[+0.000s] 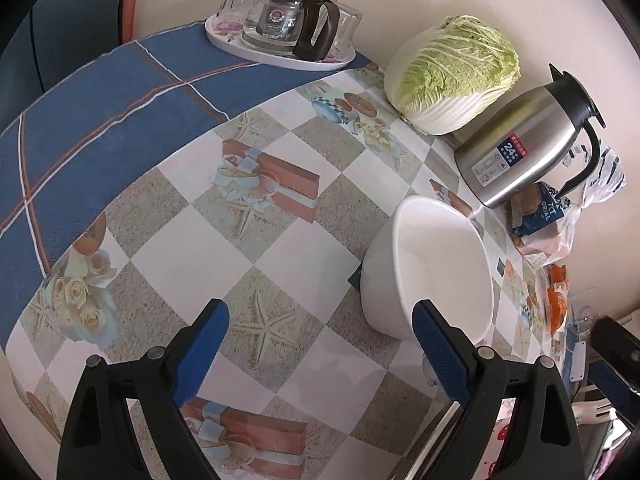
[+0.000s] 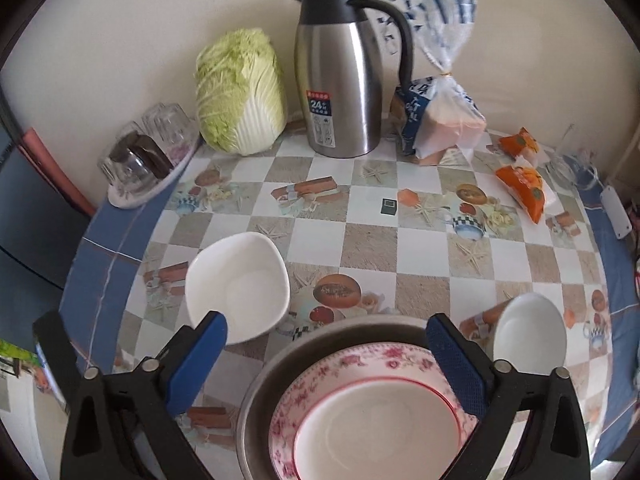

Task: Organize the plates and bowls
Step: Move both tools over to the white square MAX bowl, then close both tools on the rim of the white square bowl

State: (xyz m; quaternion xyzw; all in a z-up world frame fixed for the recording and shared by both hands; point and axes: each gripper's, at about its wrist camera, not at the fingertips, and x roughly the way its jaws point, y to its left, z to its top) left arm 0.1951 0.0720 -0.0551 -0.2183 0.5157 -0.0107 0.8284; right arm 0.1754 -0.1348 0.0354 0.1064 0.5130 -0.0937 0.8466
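In the left wrist view my left gripper (image 1: 320, 312) stands open over the checked tablecloth with nothing between its fingers. A white bowl (image 1: 436, 264) sits at its right, and the right fingertip overlaps the bowl's near rim; I cannot tell whether they touch. In the right wrist view my right gripper (image 2: 326, 322) is open above a metal basin (image 2: 256, 380). The basin holds a pink floral plate (image 2: 320, 372) with a red-rimmed white plate (image 2: 372, 428) on top. A squarish white bowl (image 2: 236, 284) lies left of it and a small white bowl (image 2: 530, 332) lies right.
Along the wall stand a cabbage (image 2: 240, 92), a steel thermos jug (image 2: 344, 80) and a bagged loaf (image 2: 440, 120). A tray of glasses with a glass pot (image 1: 280, 28) sits at the far left edge. Orange snack packets (image 2: 524, 188) lie at the right.
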